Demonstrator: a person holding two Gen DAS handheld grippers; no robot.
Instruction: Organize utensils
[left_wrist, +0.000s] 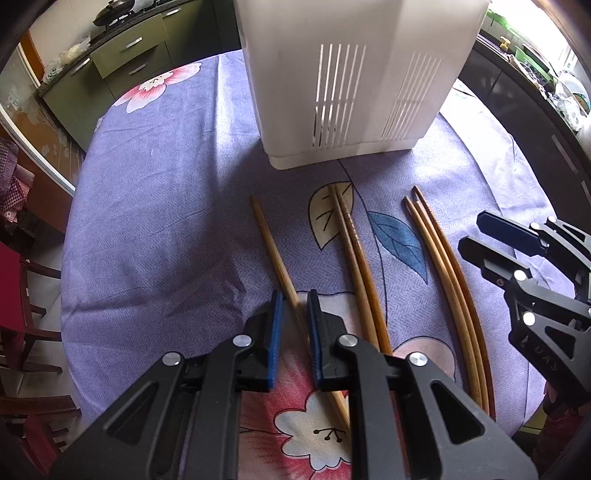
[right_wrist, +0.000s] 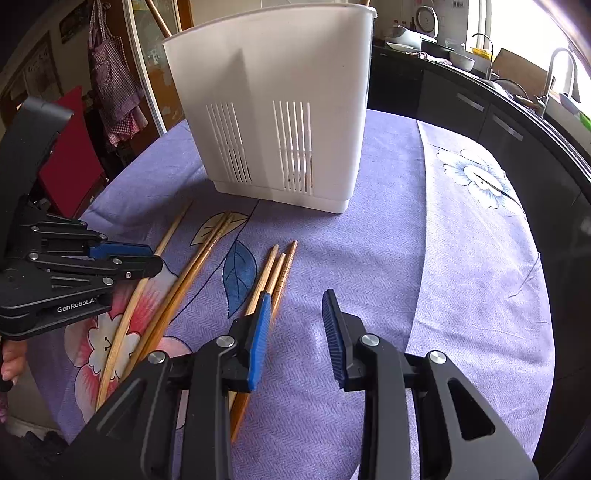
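Several bamboo chopsticks lie on the purple flowered tablecloth (left_wrist: 155, 229) in front of a white slotted utensil holder (left_wrist: 351, 81), also in the right wrist view (right_wrist: 280, 122). A single chopstick (left_wrist: 273, 251) runs between the pads of my left gripper (left_wrist: 295, 299), whose jaws stand narrowly apart around it without clearly pinching it. A pair (left_wrist: 356, 251) and a group of three (left_wrist: 439, 258) lie to its right. My right gripper (right_wrist: 295, 306) is open and empty, its left pad beside the group of three (right_wrist: 275, 273). It also shows in the left wrist view (left_wrist: 476, 232).
The table's edge curves round on all sides. Green kitchen cabinets (left_wrist: 122, 62) stand behind at the left, a dark counter with a sink (right_wrist: 517, 107) at the right. A red chair (left_wrist: 14, 302) stands at the left edge of the table.
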